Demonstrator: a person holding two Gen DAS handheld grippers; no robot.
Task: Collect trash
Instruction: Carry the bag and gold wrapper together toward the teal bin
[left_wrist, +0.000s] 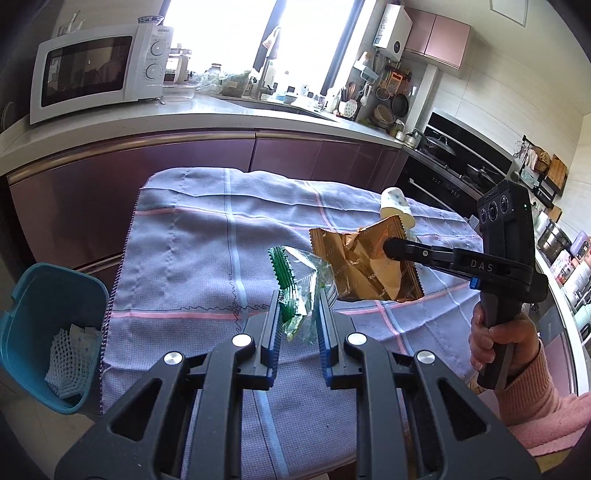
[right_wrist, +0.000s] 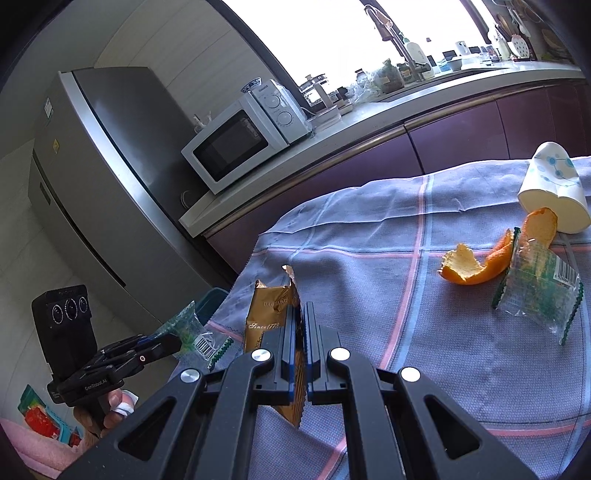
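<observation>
Nearest to me, the left gripper (left_wrist: 298, 314) has a green wrapper (left_wrist: 295, 286) between its fingers; the jaws look only partly closed, a gap either side of the crumpled film, so I cannot tell whether they truly pinch it or merely bracket it; the wrapper stands up off the cloth (left_wrist: 192, 251) at its near edge. Just right of that, the right gripper (right_wrist: 299, 325) has its jaws pressed almost together on a gold wrapper (right_wrist: 271, 314), which stands on edge between them, lifted or half lifted from the cloth.

To the left of the cloth and below it sits a teal bin (left_wrist: 22, 314); it already holds white foam netting (left_wrist: 66, 363) and some pale paper, so I judge part of the job done; neither held wrapper is over the bin yet, the gold one being well apart from it.

Further along the cloth, past the gold wrapper, lie a second green wrapper (right_wrist: 535, 291) with a barcode, and just beside it orange peel (right_wrist: 476, 266); one curl of peel touches a paper cup (right_wrist: 550, 188) lying tipped over near the cloth's far edge.

So, by my reckoning: some trash binned, two pieces in hand or nearly so, and three pieces (wrapper, peel, cup) untouched on the cloth; the task looks somewhere around its middle.
</observation>
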